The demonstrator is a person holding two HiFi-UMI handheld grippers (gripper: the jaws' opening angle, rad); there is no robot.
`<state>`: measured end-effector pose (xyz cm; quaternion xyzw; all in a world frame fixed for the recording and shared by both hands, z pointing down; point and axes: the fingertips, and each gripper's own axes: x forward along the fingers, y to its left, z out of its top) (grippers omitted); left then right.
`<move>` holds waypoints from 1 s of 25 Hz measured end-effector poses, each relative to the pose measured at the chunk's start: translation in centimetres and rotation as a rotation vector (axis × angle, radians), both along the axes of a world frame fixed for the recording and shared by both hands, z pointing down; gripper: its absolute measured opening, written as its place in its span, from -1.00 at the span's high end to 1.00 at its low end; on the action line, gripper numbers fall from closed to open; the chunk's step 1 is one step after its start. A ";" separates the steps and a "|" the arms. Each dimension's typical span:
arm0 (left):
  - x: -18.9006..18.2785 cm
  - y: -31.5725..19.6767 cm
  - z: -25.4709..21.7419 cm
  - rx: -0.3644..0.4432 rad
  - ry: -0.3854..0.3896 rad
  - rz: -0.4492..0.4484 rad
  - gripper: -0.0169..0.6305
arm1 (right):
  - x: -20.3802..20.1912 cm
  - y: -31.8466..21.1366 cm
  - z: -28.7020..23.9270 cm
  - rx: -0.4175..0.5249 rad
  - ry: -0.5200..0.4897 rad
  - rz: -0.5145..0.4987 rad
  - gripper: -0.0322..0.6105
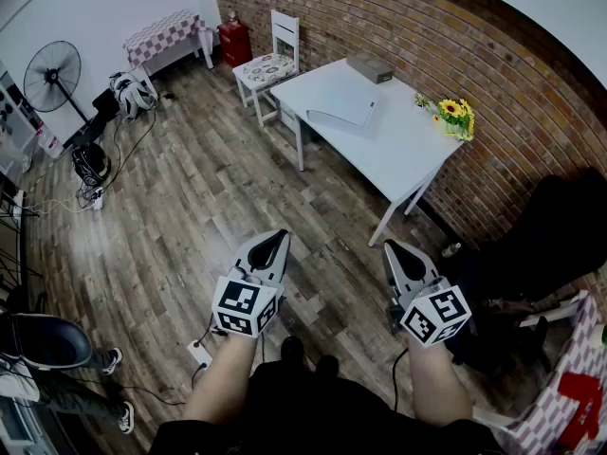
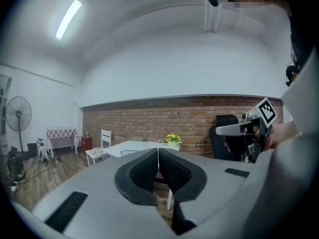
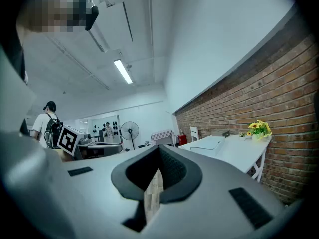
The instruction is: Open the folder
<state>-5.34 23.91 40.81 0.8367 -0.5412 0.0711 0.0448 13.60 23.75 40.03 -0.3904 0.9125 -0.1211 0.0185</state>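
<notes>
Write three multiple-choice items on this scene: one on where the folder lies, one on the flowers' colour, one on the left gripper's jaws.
1. Where does the folder lie? A. On the floor. B. On the white table. C. On a chair.
2. What colour are the flowers? A. Yellow. B. Red. C. Blue.
3. How do the left gripper's jaws stand? A. Wide apart. B. Shut on the folder. C. Together, with nothing between them.
Answers: 1 B, the head view shows it flat on the tabletop; 2 A, the blooms are yellow; 3 C, its own view shows the pads meeting on nothing.
</notes>
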 end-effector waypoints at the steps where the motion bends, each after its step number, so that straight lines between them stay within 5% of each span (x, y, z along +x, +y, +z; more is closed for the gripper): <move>1: 0.4 0.6 0.1 -0.003 -0.008 0.005 0.89 | 0.3 0.6 0.0 -0.007 0.001 0.004 0.85; 15: 2.7 2.3 -0.5 0.017 -0.023 0.049 0.89 | 1.8 2.6 -0.7 -0.008 -0.015 -0.035 0.85; 25: -0.3 -5.7 0.5 0.022 0.007 0.048 0.89 | -0.4 -4.9 0.2 -0.033 0.035 -0.014 0.79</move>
